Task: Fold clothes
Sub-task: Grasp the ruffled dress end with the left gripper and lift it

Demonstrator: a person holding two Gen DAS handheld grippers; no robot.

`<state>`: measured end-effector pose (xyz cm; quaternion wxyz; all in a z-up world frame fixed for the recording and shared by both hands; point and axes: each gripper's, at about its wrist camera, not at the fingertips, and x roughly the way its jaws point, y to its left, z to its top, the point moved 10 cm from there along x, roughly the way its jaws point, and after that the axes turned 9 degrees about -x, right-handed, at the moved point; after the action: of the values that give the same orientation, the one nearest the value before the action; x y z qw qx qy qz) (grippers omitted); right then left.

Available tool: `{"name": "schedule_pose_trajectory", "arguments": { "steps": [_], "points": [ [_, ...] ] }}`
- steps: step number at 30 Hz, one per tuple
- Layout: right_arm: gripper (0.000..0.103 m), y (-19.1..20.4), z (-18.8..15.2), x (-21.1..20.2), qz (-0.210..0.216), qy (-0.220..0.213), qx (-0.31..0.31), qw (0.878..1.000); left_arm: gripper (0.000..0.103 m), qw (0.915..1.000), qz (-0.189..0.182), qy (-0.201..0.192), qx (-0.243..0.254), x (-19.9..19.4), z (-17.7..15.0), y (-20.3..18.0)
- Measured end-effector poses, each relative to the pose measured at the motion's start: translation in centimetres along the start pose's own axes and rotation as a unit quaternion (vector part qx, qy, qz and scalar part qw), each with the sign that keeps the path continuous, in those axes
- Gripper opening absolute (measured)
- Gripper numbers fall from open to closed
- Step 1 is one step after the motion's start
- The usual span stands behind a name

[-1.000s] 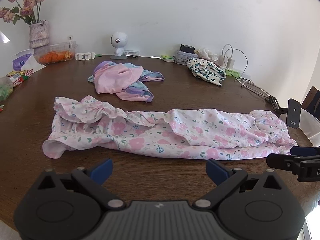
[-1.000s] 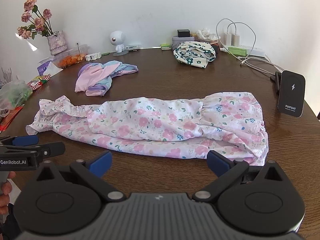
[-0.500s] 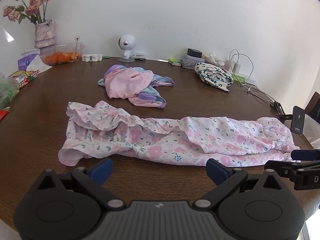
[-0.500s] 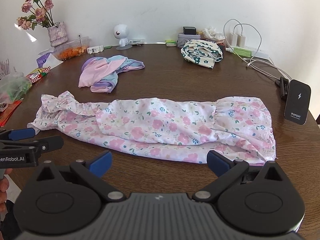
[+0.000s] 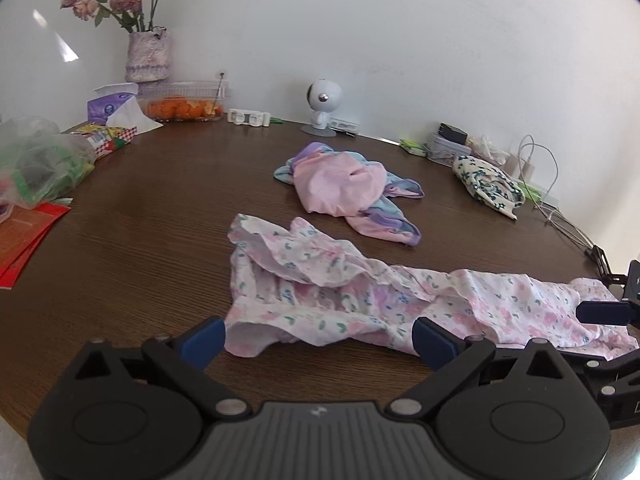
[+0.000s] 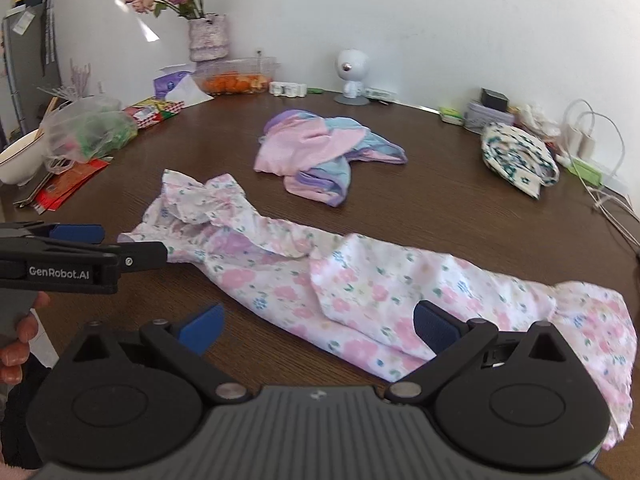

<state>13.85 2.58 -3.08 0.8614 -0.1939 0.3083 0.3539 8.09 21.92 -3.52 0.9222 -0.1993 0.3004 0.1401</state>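
A long pink floral garment point(image 5: 360, 300) lies crumpled lengthwise on the brown round table point(image 5: 152, 232). My left gripper point(image 5: 318, 340) is open, low at the garment's near edge, with the ruffled left end between its blue pads. In the right wrist view the same garment point(image 6: 360, 280) runs from upper left to lower right. My right gripper point(image 6: 318, 327) is open over its middle and right part, with cloth lying between the fingers. The left gripper point(image 6: 132, 242) shows at the left edge, held by a hand point(image 6: 20, 336), beside the garment's ruffled end.
A pink, purple and blue garment point(image 5: 340, 188) lies bunched behind, and a white green-flowered one point(image 5: 488, 188) at the back right. A vase point(image 5: 146, 56), food box point(image 5: 184, 104), white figurine point(image 5: 322, 108), plastic bag point(image 5: 36, 164), cables point(image 5: 560, 212) and bowl point(image 6: 16, 156) line the table's rim.
Both grippers have moved in toward the floral garment and swung left. Its near edge, earlier well ahead of the fingers, now reaches between them. Both stay open.
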Motion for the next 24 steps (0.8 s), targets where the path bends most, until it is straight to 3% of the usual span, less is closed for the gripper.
{"name": "schedule_pose_trajectory", "arguments": {
  "steps": [4, 13, 18, 24],
  "points": [
    [0.103, 2.3, 2.7, 1.4, 0.029, -0.024, -0.05, 0.998, 0.1, 0.9998, 0.001, 0.003, -0.022, 0.4, 1.4, 2.0],
    [0.103, 7.8, 5.7, 5.1, 0.086, -0.05, -0.155, 0.983, 0.098, 0.9959, -0.049, 0.046, -0.06, 3.4, 4.3, 4.3],
    [0.102, 10.7, 6.1, 6.5, 0.084, -0.07, -0.216, 0.97, 0.089, 0.991, -0.059, 0.089, -0.081, 6.0, 5.3, 5.1],
    [0.102, 12.2, 6.2, 8.2, 0.094, -0.068, -0.229, 0.966, 0.074, 0.9844, -0.078, 0.13, -0.09, 8.4, 5.1, 5.0]
  ]
}}
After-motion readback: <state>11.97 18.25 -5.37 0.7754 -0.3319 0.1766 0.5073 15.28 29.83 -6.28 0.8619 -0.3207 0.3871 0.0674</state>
